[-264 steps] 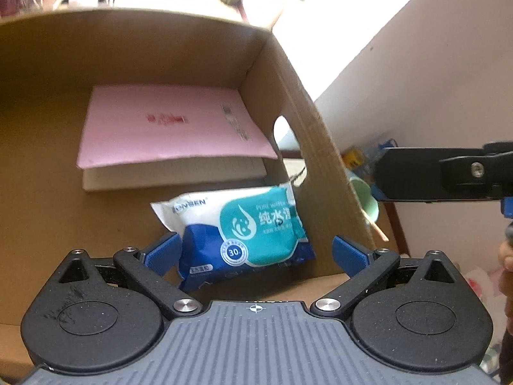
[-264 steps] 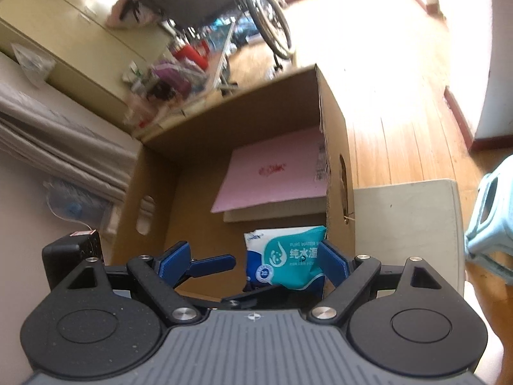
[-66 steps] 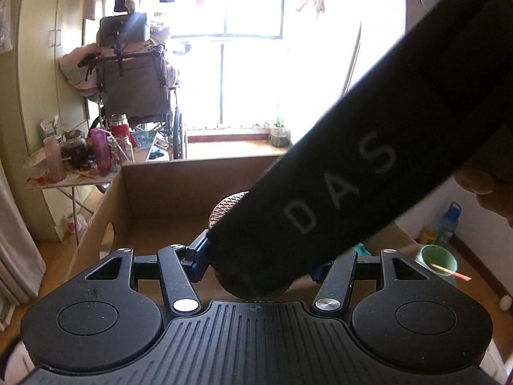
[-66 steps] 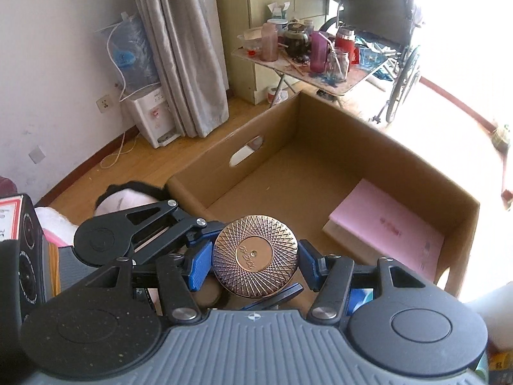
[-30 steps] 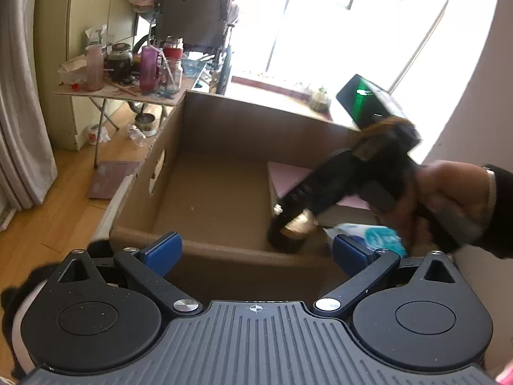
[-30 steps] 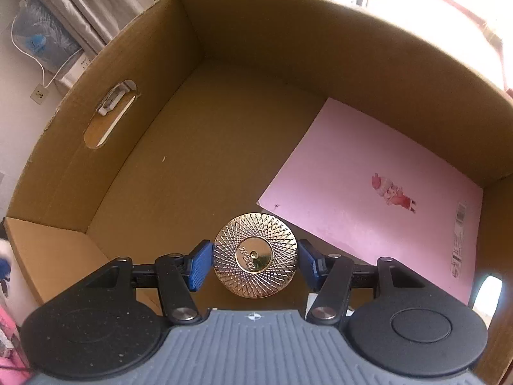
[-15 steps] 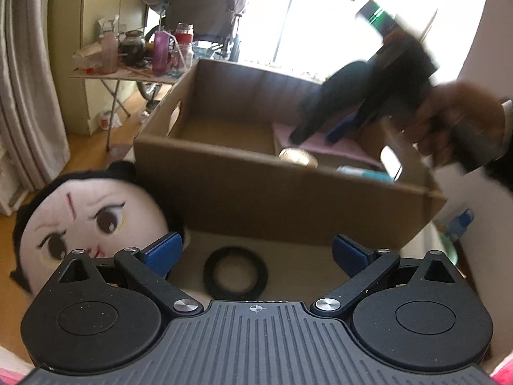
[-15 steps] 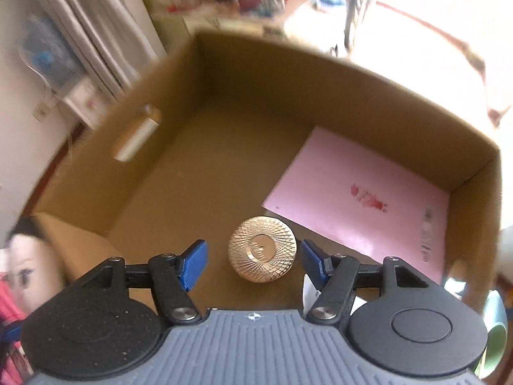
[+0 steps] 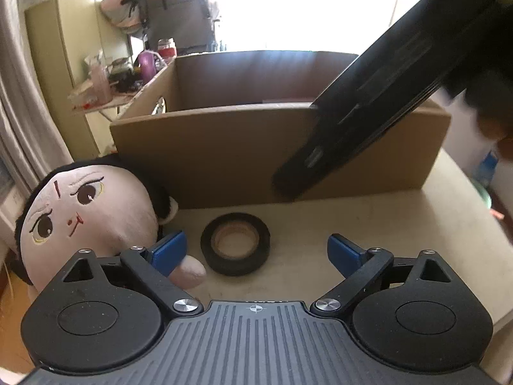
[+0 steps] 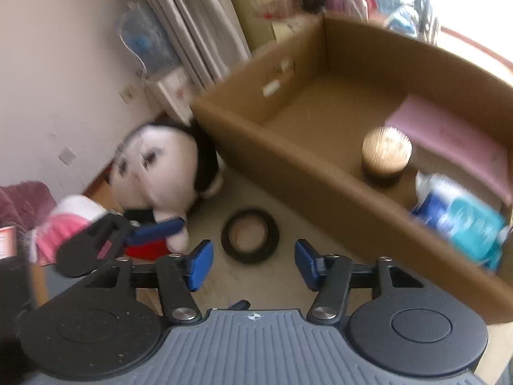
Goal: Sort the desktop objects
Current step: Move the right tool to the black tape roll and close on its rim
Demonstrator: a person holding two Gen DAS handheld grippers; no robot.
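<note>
since the tape (image 9: pixel 235 243) lies flat on the desk (image 9: pixel 400 224) between the left gripper (image 9: pixel 256 252) pads, nearer the 9 o'clock one, shift left; its empty jaws are narrowing from wide. right gripper (image 10: pixel 253 264), empty, is closing too.

No legible text, brand or number anywhere. Print on blue-teal wipes pack (image 10: pixel 461 221) inside cardboard box (image 10: pixel 288 160) too blurred to read.

Bare beige tabletop (image 9: pixel 368 218) is lying open around the black tape roll (image 9: pixel 235 243); the brown cardboard box (image 9: pixel 224 157) and round-faced plush doll (image 9: pixel 86 215) are crowding its far and left sides.
</note>
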